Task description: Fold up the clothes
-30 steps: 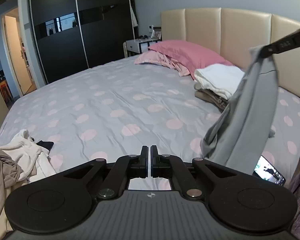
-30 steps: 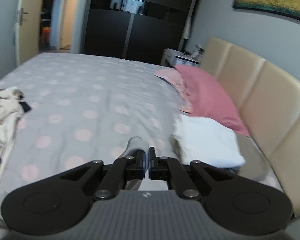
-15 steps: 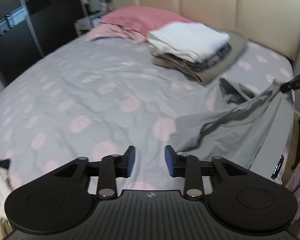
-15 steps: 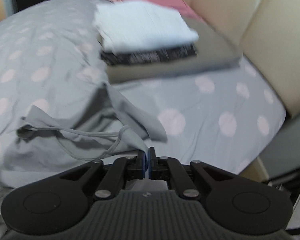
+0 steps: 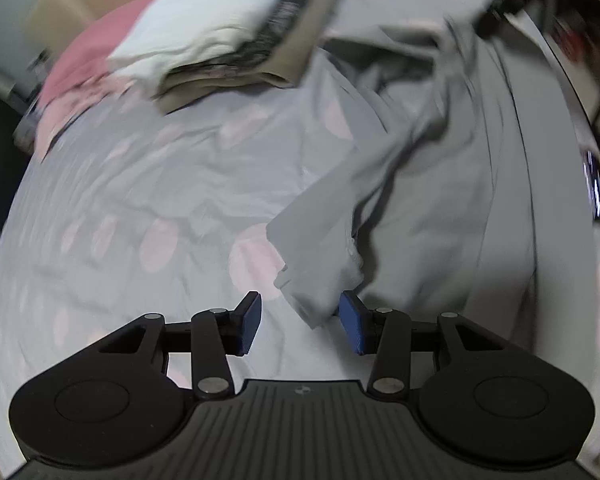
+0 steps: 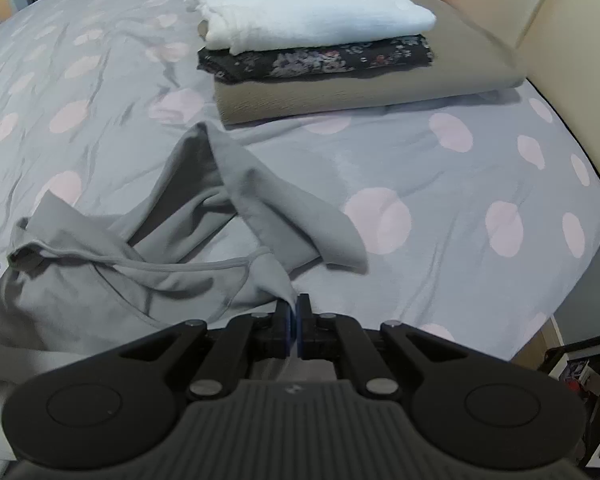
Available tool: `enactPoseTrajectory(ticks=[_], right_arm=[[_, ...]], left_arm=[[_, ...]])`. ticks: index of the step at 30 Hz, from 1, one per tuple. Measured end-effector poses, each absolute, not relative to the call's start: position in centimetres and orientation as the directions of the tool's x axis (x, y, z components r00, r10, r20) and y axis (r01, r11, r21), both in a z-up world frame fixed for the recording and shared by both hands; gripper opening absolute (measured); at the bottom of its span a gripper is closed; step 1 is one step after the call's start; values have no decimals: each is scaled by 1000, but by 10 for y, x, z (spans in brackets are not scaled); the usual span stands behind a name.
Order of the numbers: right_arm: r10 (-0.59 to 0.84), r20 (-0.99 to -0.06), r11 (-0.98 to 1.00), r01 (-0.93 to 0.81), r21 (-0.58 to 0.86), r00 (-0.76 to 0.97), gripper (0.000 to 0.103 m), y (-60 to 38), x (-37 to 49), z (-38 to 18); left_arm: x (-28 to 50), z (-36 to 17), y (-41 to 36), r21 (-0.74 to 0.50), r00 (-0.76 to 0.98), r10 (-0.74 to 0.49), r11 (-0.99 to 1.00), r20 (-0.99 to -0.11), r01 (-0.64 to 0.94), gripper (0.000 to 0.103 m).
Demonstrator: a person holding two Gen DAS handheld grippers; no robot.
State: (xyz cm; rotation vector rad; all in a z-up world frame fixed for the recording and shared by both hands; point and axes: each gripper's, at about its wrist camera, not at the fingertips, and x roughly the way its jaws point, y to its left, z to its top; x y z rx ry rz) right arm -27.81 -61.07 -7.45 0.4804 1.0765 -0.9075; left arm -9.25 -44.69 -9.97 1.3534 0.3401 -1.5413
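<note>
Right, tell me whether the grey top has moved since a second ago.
Yes. The grey top hung in the air off the right tongs; now it lies on the dotted sheet, just in front of the folded stack.

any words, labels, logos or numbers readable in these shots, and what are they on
No text can be read in either view.
Left gripper: a tiny emblem on its body, too small to read.
Right gripper: a small mark on its body, also too small to read.
Phone at the bed edge: screen lit, blurred, nothing readable.
Grey shirt, folded stack and bedsheet: no print or label showing.
</note>
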Motion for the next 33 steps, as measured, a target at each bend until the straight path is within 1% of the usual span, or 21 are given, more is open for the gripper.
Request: enactPoseTrajectory(ticks=[6, 8, 10, 11, 12, 13, 15, 19, 22, 24, 27, 29, 33], right_arm=[[-377, -906, 575, 816, -66, 192, 3, -611, -274, -76], [-371, -908, 576, 815, -61, 194, 3, -611, -274, -77], [-365, -910, 577, 815, -57, 195, 3, -612, -273, -77], [-362, -912, 576, 816, -54, 195, 3, -612, -273, -77], [-359, -913, 574, 817, -51, 195, 3, -613, -273, -77], [-357, -913, 573, 818, -47, 197, 3, -613, -273, -76], [-359, -912, 572, 819, -45, 201, 3, -613, -274, -75], [-370, -905, 573, 818, -43, 211, 3, -611, -274, -70], [-395, -879, 603, 797, -29, 267, 3, -603, -272, -60], [-418, -851, 632, 775, -22, 316, 3, -594, -269, -50], [-450, -806, 665, 747, -15, 385, 3, -579, -260, -33], [-459, -777, 677, 736, 8, 431, 3, -572, -253, -16], [-482, -704, 705, 708, 42, 522, 3, -557, -236, 35]], left_arm=[[-100, -116, -460, 429, 119, -487, -597, -865, 678, 41], [-104, -122, -463, 430, 109, -476, -643, -872, 634, 38], [-107, -126, -466, 423, 105, -462, -667, -881, 613, 22], [-107, -125, -466, 417, 101, -461, -661, -882, 624, 17], [-107, -124, -466, 412, 98, -461, -654, -882, 634, 10], [-106, -123, -466, 406, 94, -460, -648, -883, 645, 6], [-104, -119, -466, 393, 88, -461, -625, -883, 674, 4], [-81, -86, -461, 354, 94, -499, -458, -862, 816, 3], [-57, -49, -451, 319, 116, -548, -291, -828, 902, 3], [-43, -22, -438, 308, 144, -584, -191, -799, 932, 3], [-31, 21, -412, 309, 198, -634, -69, -748, 949, 3], [-28, 51, -391, 342, 249, -668, -8, -701, 940, 3], [-22, 114, -348, 403, 357, -731, 123, -581, 907, 3]])
